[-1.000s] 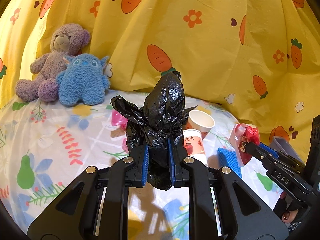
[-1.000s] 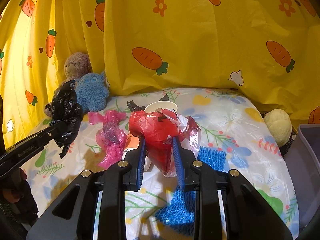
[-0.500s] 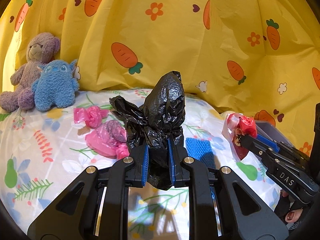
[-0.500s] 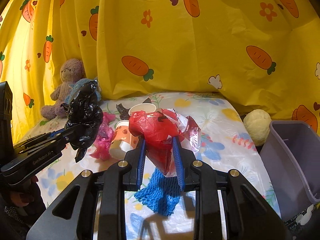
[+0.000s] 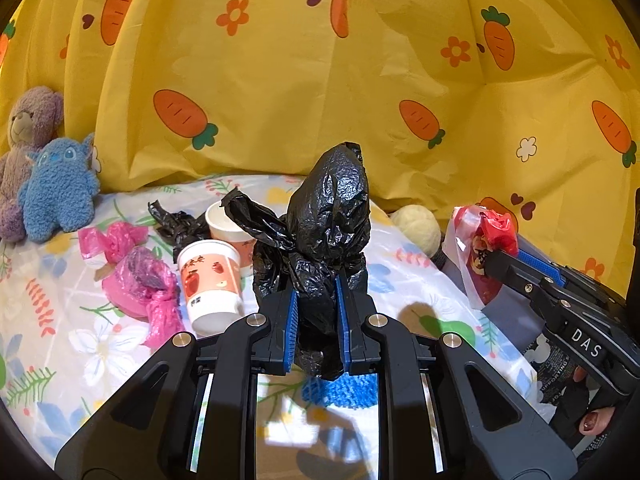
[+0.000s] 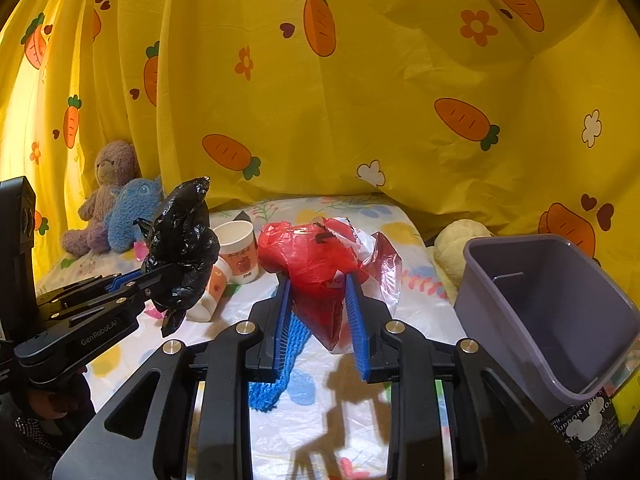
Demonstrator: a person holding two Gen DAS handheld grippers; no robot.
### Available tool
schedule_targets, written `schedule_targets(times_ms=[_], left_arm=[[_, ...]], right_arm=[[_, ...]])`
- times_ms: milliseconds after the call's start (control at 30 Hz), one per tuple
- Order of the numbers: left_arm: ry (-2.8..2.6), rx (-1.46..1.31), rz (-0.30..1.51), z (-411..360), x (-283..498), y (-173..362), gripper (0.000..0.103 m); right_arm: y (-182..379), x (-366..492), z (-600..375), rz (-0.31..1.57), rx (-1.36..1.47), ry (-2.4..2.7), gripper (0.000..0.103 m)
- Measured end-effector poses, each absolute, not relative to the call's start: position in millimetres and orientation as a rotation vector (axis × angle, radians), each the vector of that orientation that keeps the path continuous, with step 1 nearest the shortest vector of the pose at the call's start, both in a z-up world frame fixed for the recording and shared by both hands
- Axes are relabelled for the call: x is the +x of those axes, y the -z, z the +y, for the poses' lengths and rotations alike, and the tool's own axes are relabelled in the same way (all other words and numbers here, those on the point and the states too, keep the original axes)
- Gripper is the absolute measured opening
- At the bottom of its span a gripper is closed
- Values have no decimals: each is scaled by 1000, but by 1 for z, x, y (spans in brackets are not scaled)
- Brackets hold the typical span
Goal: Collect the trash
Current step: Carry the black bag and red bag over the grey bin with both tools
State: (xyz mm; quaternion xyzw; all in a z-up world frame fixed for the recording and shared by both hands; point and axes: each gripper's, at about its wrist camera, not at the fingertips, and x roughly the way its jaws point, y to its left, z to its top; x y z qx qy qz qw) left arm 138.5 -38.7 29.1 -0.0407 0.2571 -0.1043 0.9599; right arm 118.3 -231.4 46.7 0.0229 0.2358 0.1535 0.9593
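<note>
My left gripper (image 5: 316, 294) is shut on a crumpled black plastic bag (image 5: 328, 220) and holds it above the table; it also shows in the right wrist view (image 6: 182, 248). My right gripper (image 6: 318, 292) is shut on a red and clear plastic bag (image 6: 316, 256), held up to the left of a grey bin (image 6: 552, 308); the bag also shows in the left wrist view (image 5: 486, 252). On the table lie two paper cups (image 5: 210, 280), pink bags (image 5: 140, 280), another black bag (image 5: 178, 228) and a blue net (image 6: 280, 356).
Two plush toys, purple (image 5: 28, 128) and blue (image 5: 58, 188), sit at the back left against a yellow carrot-print curtain (image 5: 320, 80). A cream plush ball (image 6: 456, 248) lies beside the bin. The table has a flowered cloth (image 5: 60, 344).
Both grippers have swung to the right with their bags still held. The grey bin has come much nearer in the right wrist view.
</note>
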Motion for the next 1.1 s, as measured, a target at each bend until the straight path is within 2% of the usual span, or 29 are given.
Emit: schedule_targets(times_ms=[1100], left_arm=[[549, 76, 478, -204, 178, -57, 16]], right_arm=[[-53, 114, -382, 432, 149, 33, 28]])
